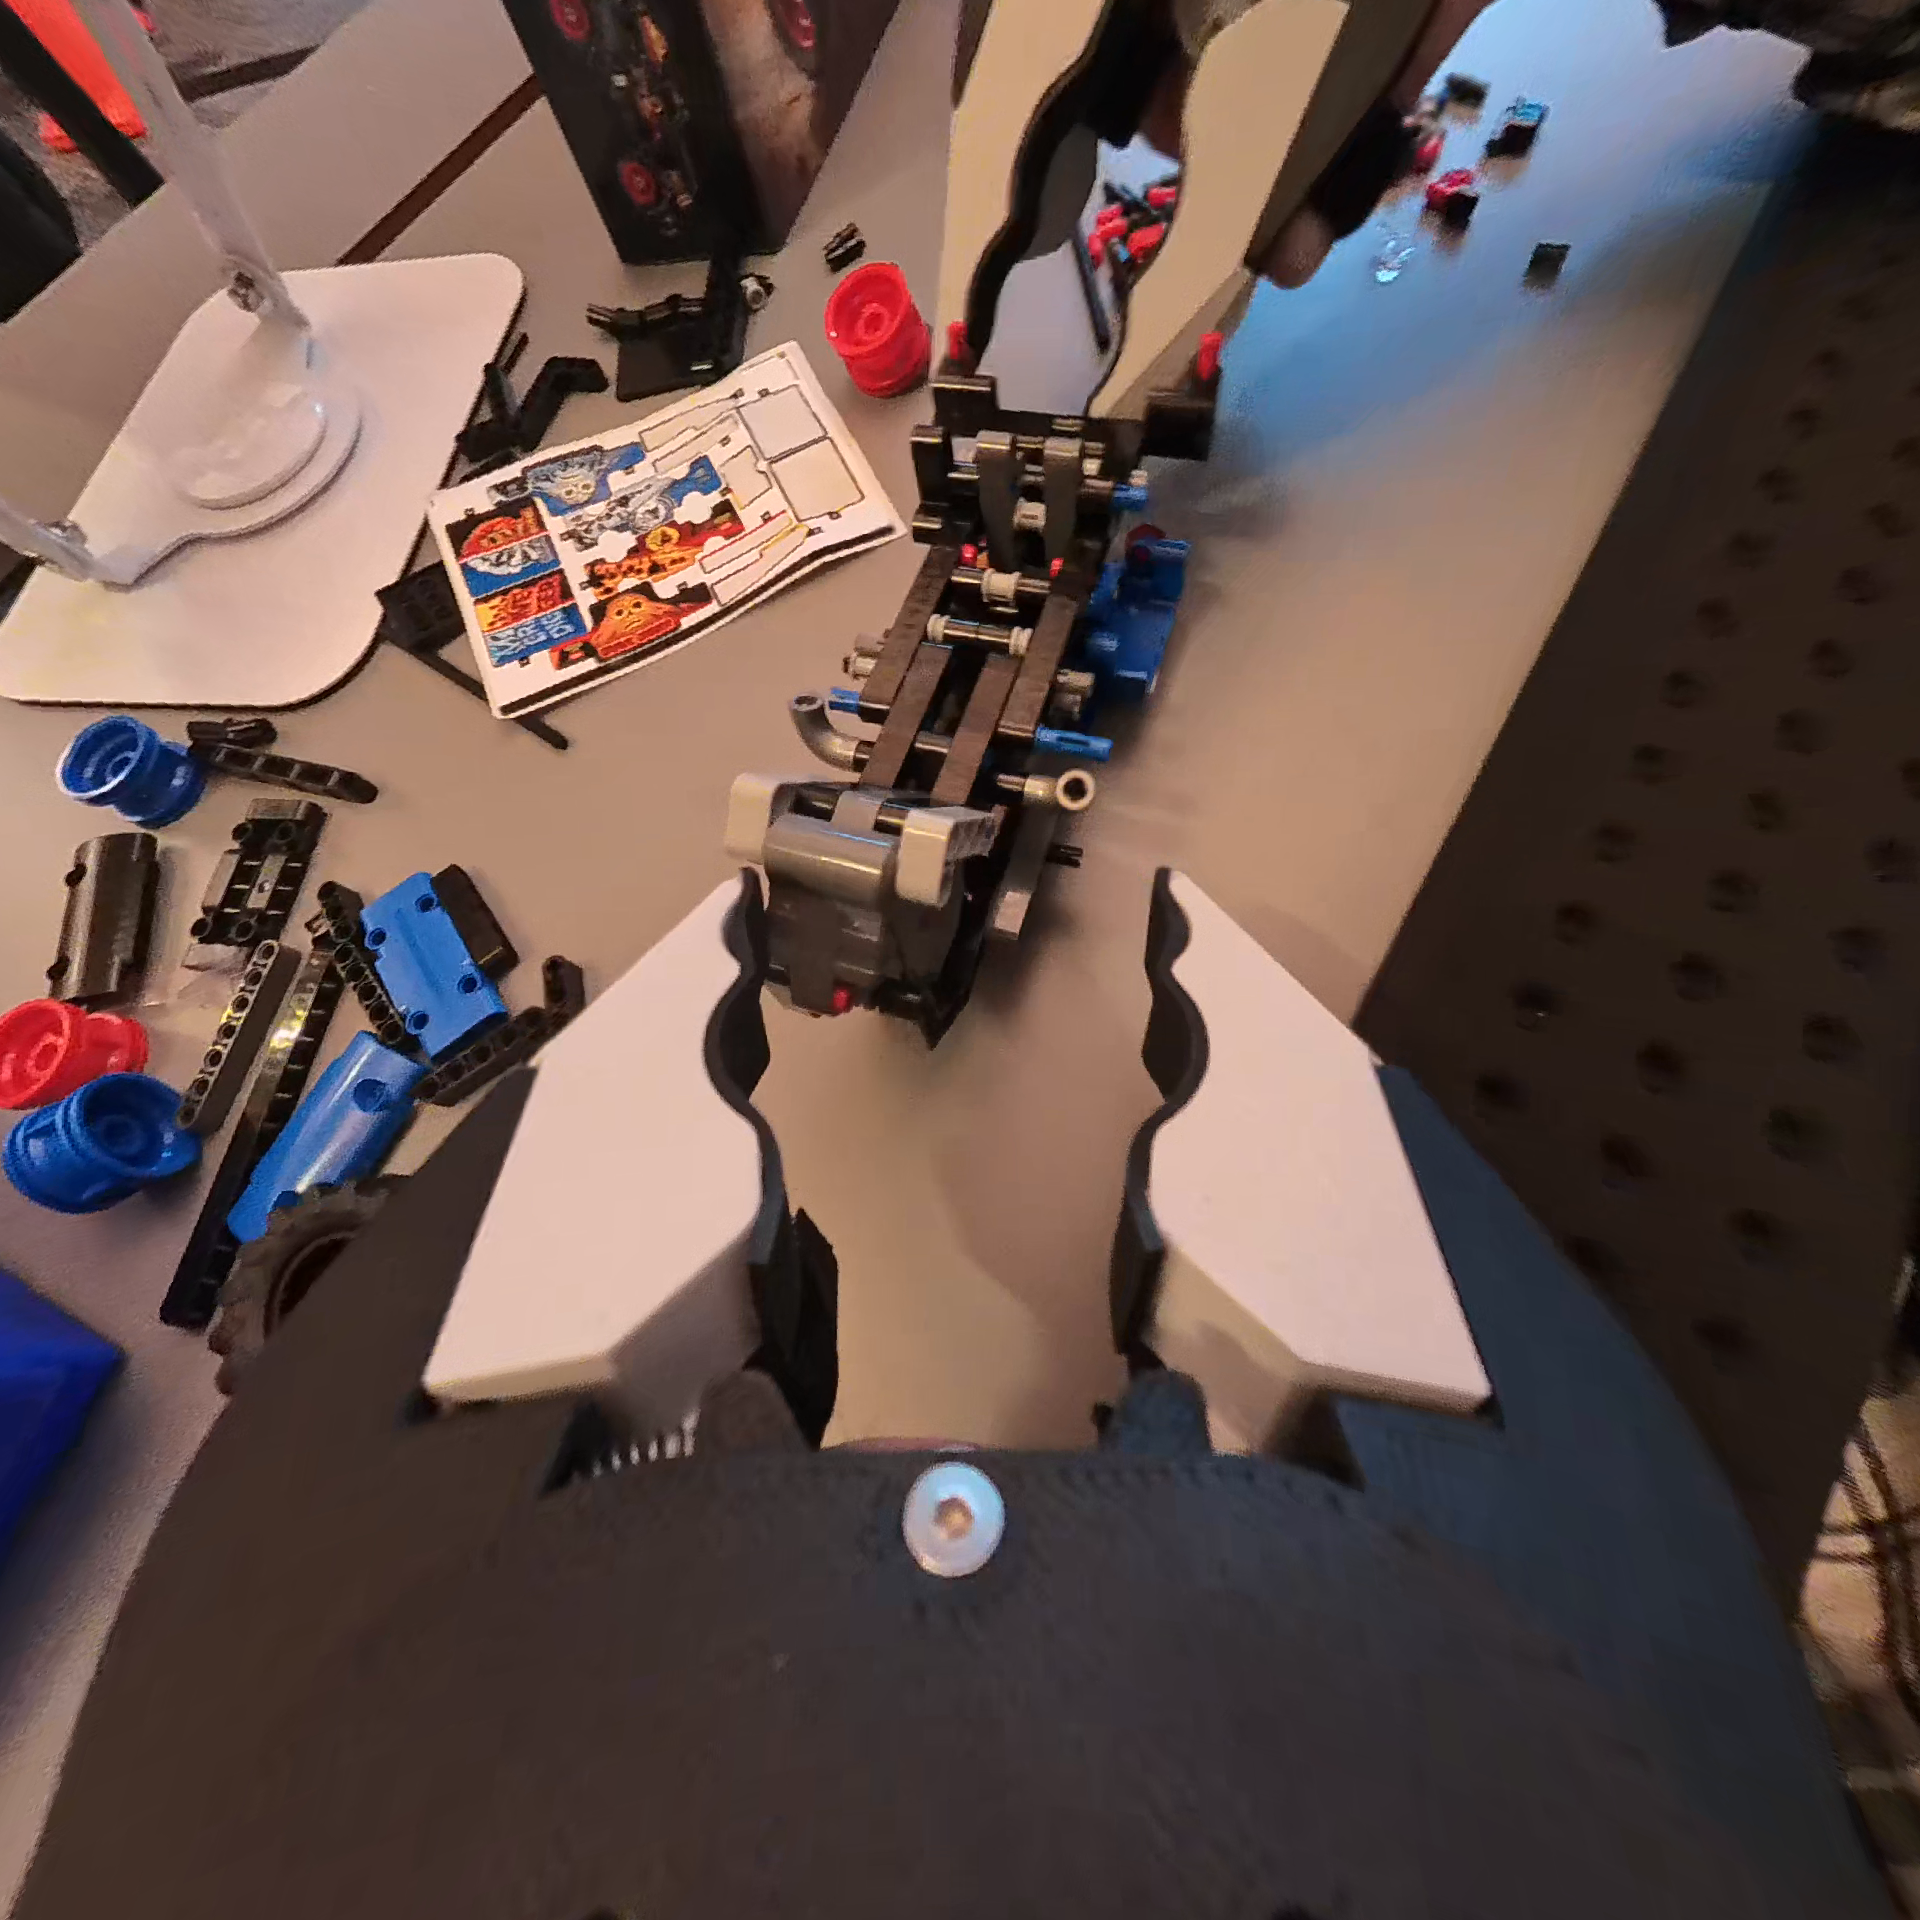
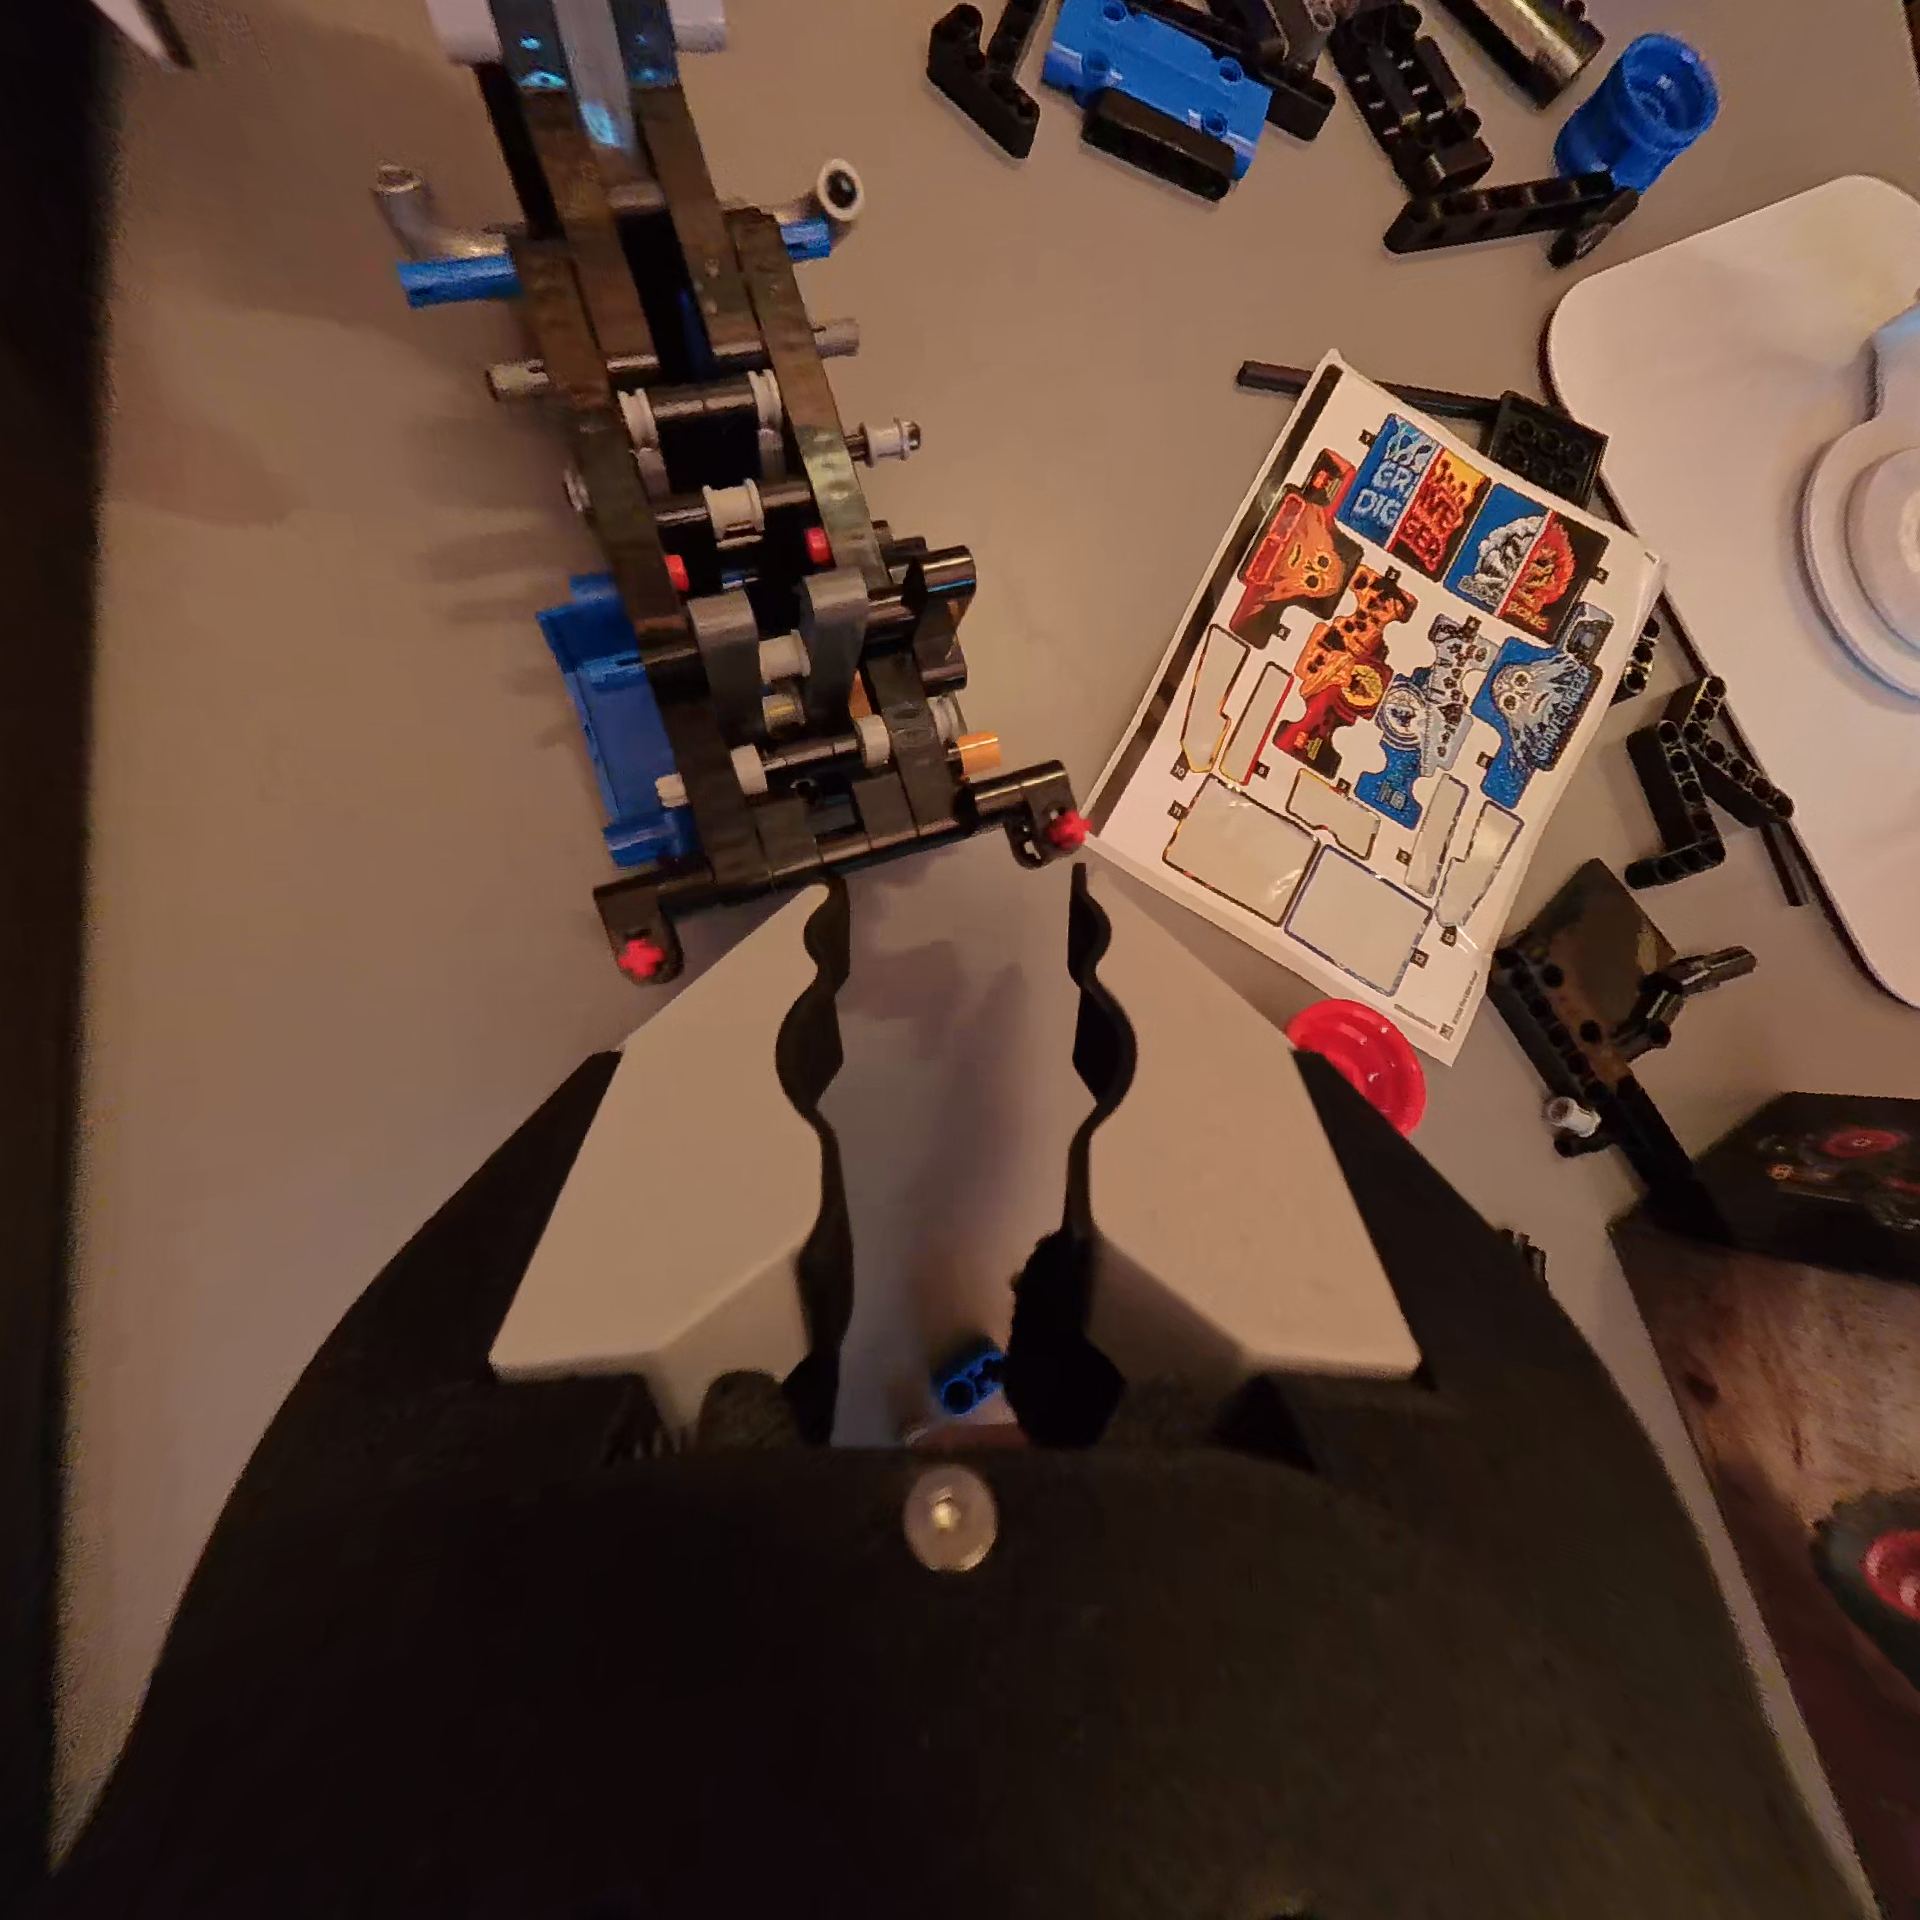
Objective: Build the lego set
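Both claws gape at opposite ends of the chassis (image 1: 997,686), left gripper (image 1: 951,904) and right gripper (image 2: 951,894), probably to steady it.

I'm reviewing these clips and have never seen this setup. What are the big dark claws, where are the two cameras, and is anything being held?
Each claw is a hand-held two-finger gripper with a camera looking along its fingers. One picture comes from the left gripper, the other from the right gripper; they face each other across a half-built lego chassis lying on the grey table. Both are open and hold nothing, each at one end of the chassis. Around it lie a sticker sheet, loose black beams, blue wheel hubs, a red wheel hub and a white stand base.
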{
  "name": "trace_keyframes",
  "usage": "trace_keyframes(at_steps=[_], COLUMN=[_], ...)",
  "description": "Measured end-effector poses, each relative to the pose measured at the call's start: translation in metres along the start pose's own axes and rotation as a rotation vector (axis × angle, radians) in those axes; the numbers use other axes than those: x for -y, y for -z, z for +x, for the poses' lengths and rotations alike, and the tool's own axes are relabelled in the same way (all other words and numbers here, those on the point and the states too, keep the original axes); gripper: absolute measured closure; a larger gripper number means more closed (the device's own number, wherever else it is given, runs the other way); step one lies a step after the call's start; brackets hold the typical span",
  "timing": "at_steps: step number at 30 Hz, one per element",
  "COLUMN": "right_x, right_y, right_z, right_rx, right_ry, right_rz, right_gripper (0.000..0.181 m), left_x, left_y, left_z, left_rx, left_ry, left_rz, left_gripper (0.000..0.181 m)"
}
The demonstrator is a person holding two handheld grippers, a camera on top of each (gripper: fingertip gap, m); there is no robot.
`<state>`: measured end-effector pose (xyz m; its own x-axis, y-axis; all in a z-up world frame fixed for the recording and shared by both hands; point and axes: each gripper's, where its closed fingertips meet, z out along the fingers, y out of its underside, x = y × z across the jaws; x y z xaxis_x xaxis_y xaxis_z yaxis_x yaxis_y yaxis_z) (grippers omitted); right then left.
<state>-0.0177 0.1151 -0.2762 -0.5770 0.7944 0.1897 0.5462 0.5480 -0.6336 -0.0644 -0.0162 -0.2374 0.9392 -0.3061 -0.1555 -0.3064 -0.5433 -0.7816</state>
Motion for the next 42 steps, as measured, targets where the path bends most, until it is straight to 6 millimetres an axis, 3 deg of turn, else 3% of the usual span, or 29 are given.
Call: trace_keyframes(at_steps=[4, 13, 20, 27, 29, 32, 36, 39, 42], right_x=[-0.004, -0.008, -0.009, -0.009, -0.009, -0.009, -0.009, -0.009, -0.009], right_y=[0.001, 0.01, 0.012, 0.011, 0.011, 0.012, 0.012, 0.013, 0.015], right_z=[0.005, 0.017, 0.018, 0.018, 0.019, 0.021, 0.023, 0.024, 0.026], right_rx=[-0.017, -0.048, -0.05, -0.048, -0.052, -0.059, -0.069, -0.078, -0.083], right_ry=[-0.011, -0.046, -0.046, -0.049, -0.052, -0.055, -0.055, -0.054, -0.055], right_rz=[-0.006, 0.001, 0.003, 0.004, 0.007, 0.012, 0.014, 0.017, 0.02], right_gripper=[0.14, 0.14, 0.141, 0.141, 0.141, 0.141, 0.142, 0.142, 0.142], left_x=[0.002, 0.002, -0.002, -0.004, -0.003, 0.004, 0.009, 0.0, -0.02], left_y=[0.005, 0.009, 0.002, 0.005, 0.012, 0.025, 0.031, 0.029, 0.024], left_z=[0.013, 0.0, 0.004, 0.027, 0.025, -0.003, -0.071, -0.124, -0.16], left_rx=[-0.067, -0.051, -0.076, -0.206, -0.223, -0.148, 0.074, 0.214, 0.279], left_ry=[-0.025, -0.009, -0.016, -0.033, -0.033, -0.033, -0.057, -0.094, -0.117], left_rz=[0.012, 0.049, 0.035, 0.016, 0.037, 0.061, -0.001, -0.107, -0.242], left_gripper=[0.117, 0.111, 0.112, 0.114, 0.115, 0.121, 0.129, 0.138, 0.147])
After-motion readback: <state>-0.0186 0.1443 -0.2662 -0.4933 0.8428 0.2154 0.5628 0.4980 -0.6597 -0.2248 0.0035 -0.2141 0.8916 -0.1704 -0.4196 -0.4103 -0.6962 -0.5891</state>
